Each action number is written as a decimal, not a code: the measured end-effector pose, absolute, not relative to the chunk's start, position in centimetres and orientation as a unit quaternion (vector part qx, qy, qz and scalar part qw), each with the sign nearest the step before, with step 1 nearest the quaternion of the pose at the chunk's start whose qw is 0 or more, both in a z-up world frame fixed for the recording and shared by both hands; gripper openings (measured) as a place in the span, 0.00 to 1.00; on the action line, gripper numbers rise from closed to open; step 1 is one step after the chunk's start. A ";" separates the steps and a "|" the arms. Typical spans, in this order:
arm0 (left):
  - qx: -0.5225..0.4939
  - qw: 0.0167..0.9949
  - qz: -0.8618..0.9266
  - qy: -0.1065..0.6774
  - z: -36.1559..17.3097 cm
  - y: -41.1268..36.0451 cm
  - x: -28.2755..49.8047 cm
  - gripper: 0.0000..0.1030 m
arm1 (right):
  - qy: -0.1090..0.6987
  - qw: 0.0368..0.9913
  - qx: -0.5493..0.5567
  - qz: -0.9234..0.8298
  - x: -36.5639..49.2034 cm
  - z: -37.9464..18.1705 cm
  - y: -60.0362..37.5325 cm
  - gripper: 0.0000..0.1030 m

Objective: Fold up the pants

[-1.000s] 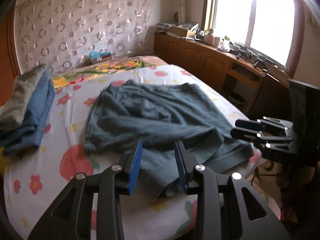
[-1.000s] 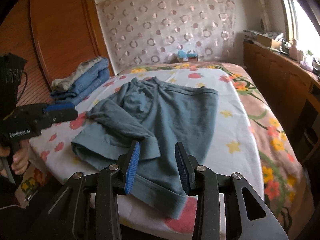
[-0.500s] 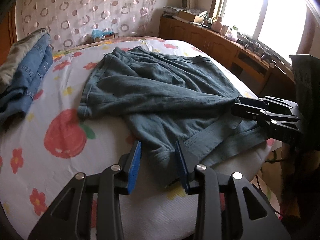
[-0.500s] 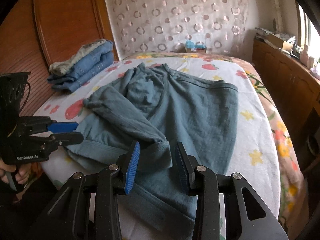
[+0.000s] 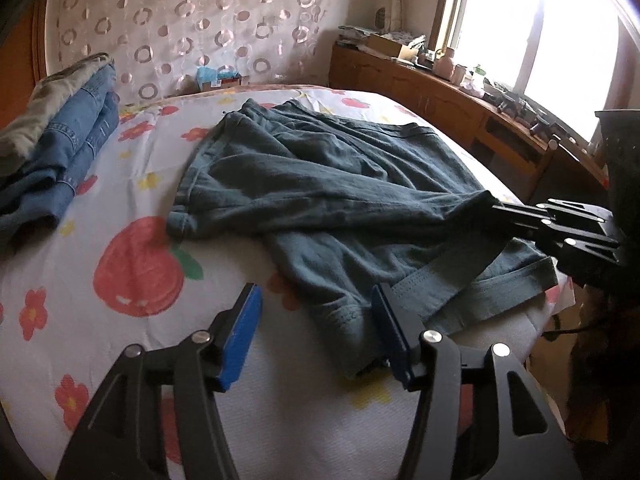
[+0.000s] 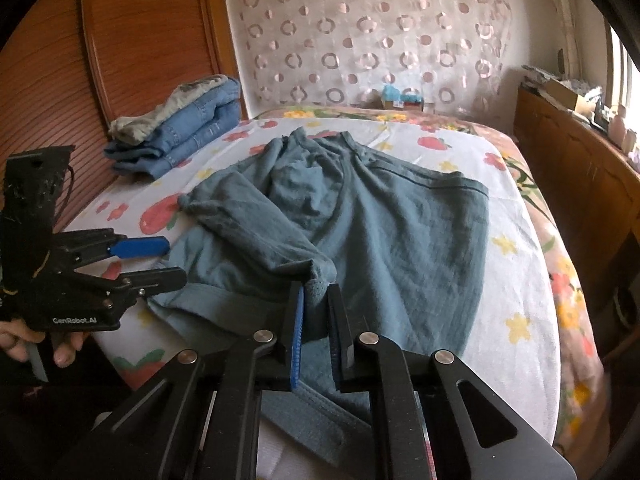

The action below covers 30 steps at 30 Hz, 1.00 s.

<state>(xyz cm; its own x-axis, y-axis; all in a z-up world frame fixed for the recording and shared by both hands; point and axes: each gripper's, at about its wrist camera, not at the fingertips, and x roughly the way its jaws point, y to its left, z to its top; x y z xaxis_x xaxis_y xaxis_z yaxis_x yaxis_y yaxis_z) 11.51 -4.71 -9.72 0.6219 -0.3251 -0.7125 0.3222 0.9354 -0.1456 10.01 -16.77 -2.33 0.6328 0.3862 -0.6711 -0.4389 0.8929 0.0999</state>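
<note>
Teal pants [image 5: 320, 184] lie spread on the flowered bed sheet [image 5: 100, 312], one leg folded across the other. In the left wrist view my left gripper [image 5: 314, 324] sits low at the near bed edge; its jaws are opening, and a hem corner lies between them, by the right pad, unpressed. My right gripper [image 6: 316, 296] is closing, its pads pinching the end of the folded leg of the pants [image 6: 400, 240]. The left view shows the right gripper [image 5: 504, 216] gripping that leg end. The right view shows the left gripper [image 6: 174, 260] with its fingers apart, held by a hand.
Folded jeans [image 5: 60, 148] [image 6: 188, 128] are stacked at the far left of the bed, against a wooden headboard [image 6: 140, 40]. A wooden sideboard [image 5: 440, 92] with clutter runs under the window on the right. A small blue box [image 5: 218, 76] sits at the far end.
Both grippers came down and closer to the pants at the near bed edge. The left jaws spread wider. The right jaws closed onto the end of the folded leg.
</note>
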 end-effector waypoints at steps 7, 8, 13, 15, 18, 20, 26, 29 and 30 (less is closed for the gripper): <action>-0.014 0.906 -0.182 0.382 -7.9 -4.1 10.9 0.55 | 0.333 0.914 -0.031 0.230 9.0 -0.4 -17.0 0.05; -0.013 0.909 -0.181 0.377 -7.6 -4.1 10.7 0.55 | 0.329 0.916 -0.032 0.229 8.8 -0.2 -17.1 0.05; -0.008 0.919 -0.176 0.352 -6.0 -4.2 10.1 0.55 | 0.303 0.926 -0.024 0.224 7.3 1.7 -18.0 0.05; -0.007 0.920 -0.178 0.349 -5.8 -4.3 9.9 0.55 | 0.298 0.929 -0.024 0.220 6.6 2.1 -18.5 0.05; -0.001 0.919 -0.181 0.350 -5.8 -4.7 10.0 0.55 | 0.298 0.930 -0.023 0.212 5.7 2.0 -19.3 0.05; 0.000 0.917 -0.185 0.353 -6.0 -5.0 10.1 0.55 | 0.299 0.933 -0.022 0.199 5.1 1.7 -20.1 0.05; 0.009 0.915 -0.188 0.356 -6.1 -6.0 10.0 0.55 | 0.312 0.934 -0.006 0.174 3.8 0.5 -22.5 0.05; 0.008 0.915 -0.188 0.356 -6.2 -6.2 9.9 0.55 | 0.326 0.931 0.000 0.166 3.3 -0.5 -23.3 0.05; 0.009 0.915 -0.188 0.356 -6.2 -6.3 9.9 0.55 | 0.334 0.928 0.004 0.165 3.3 -1.0 -23.5 0.05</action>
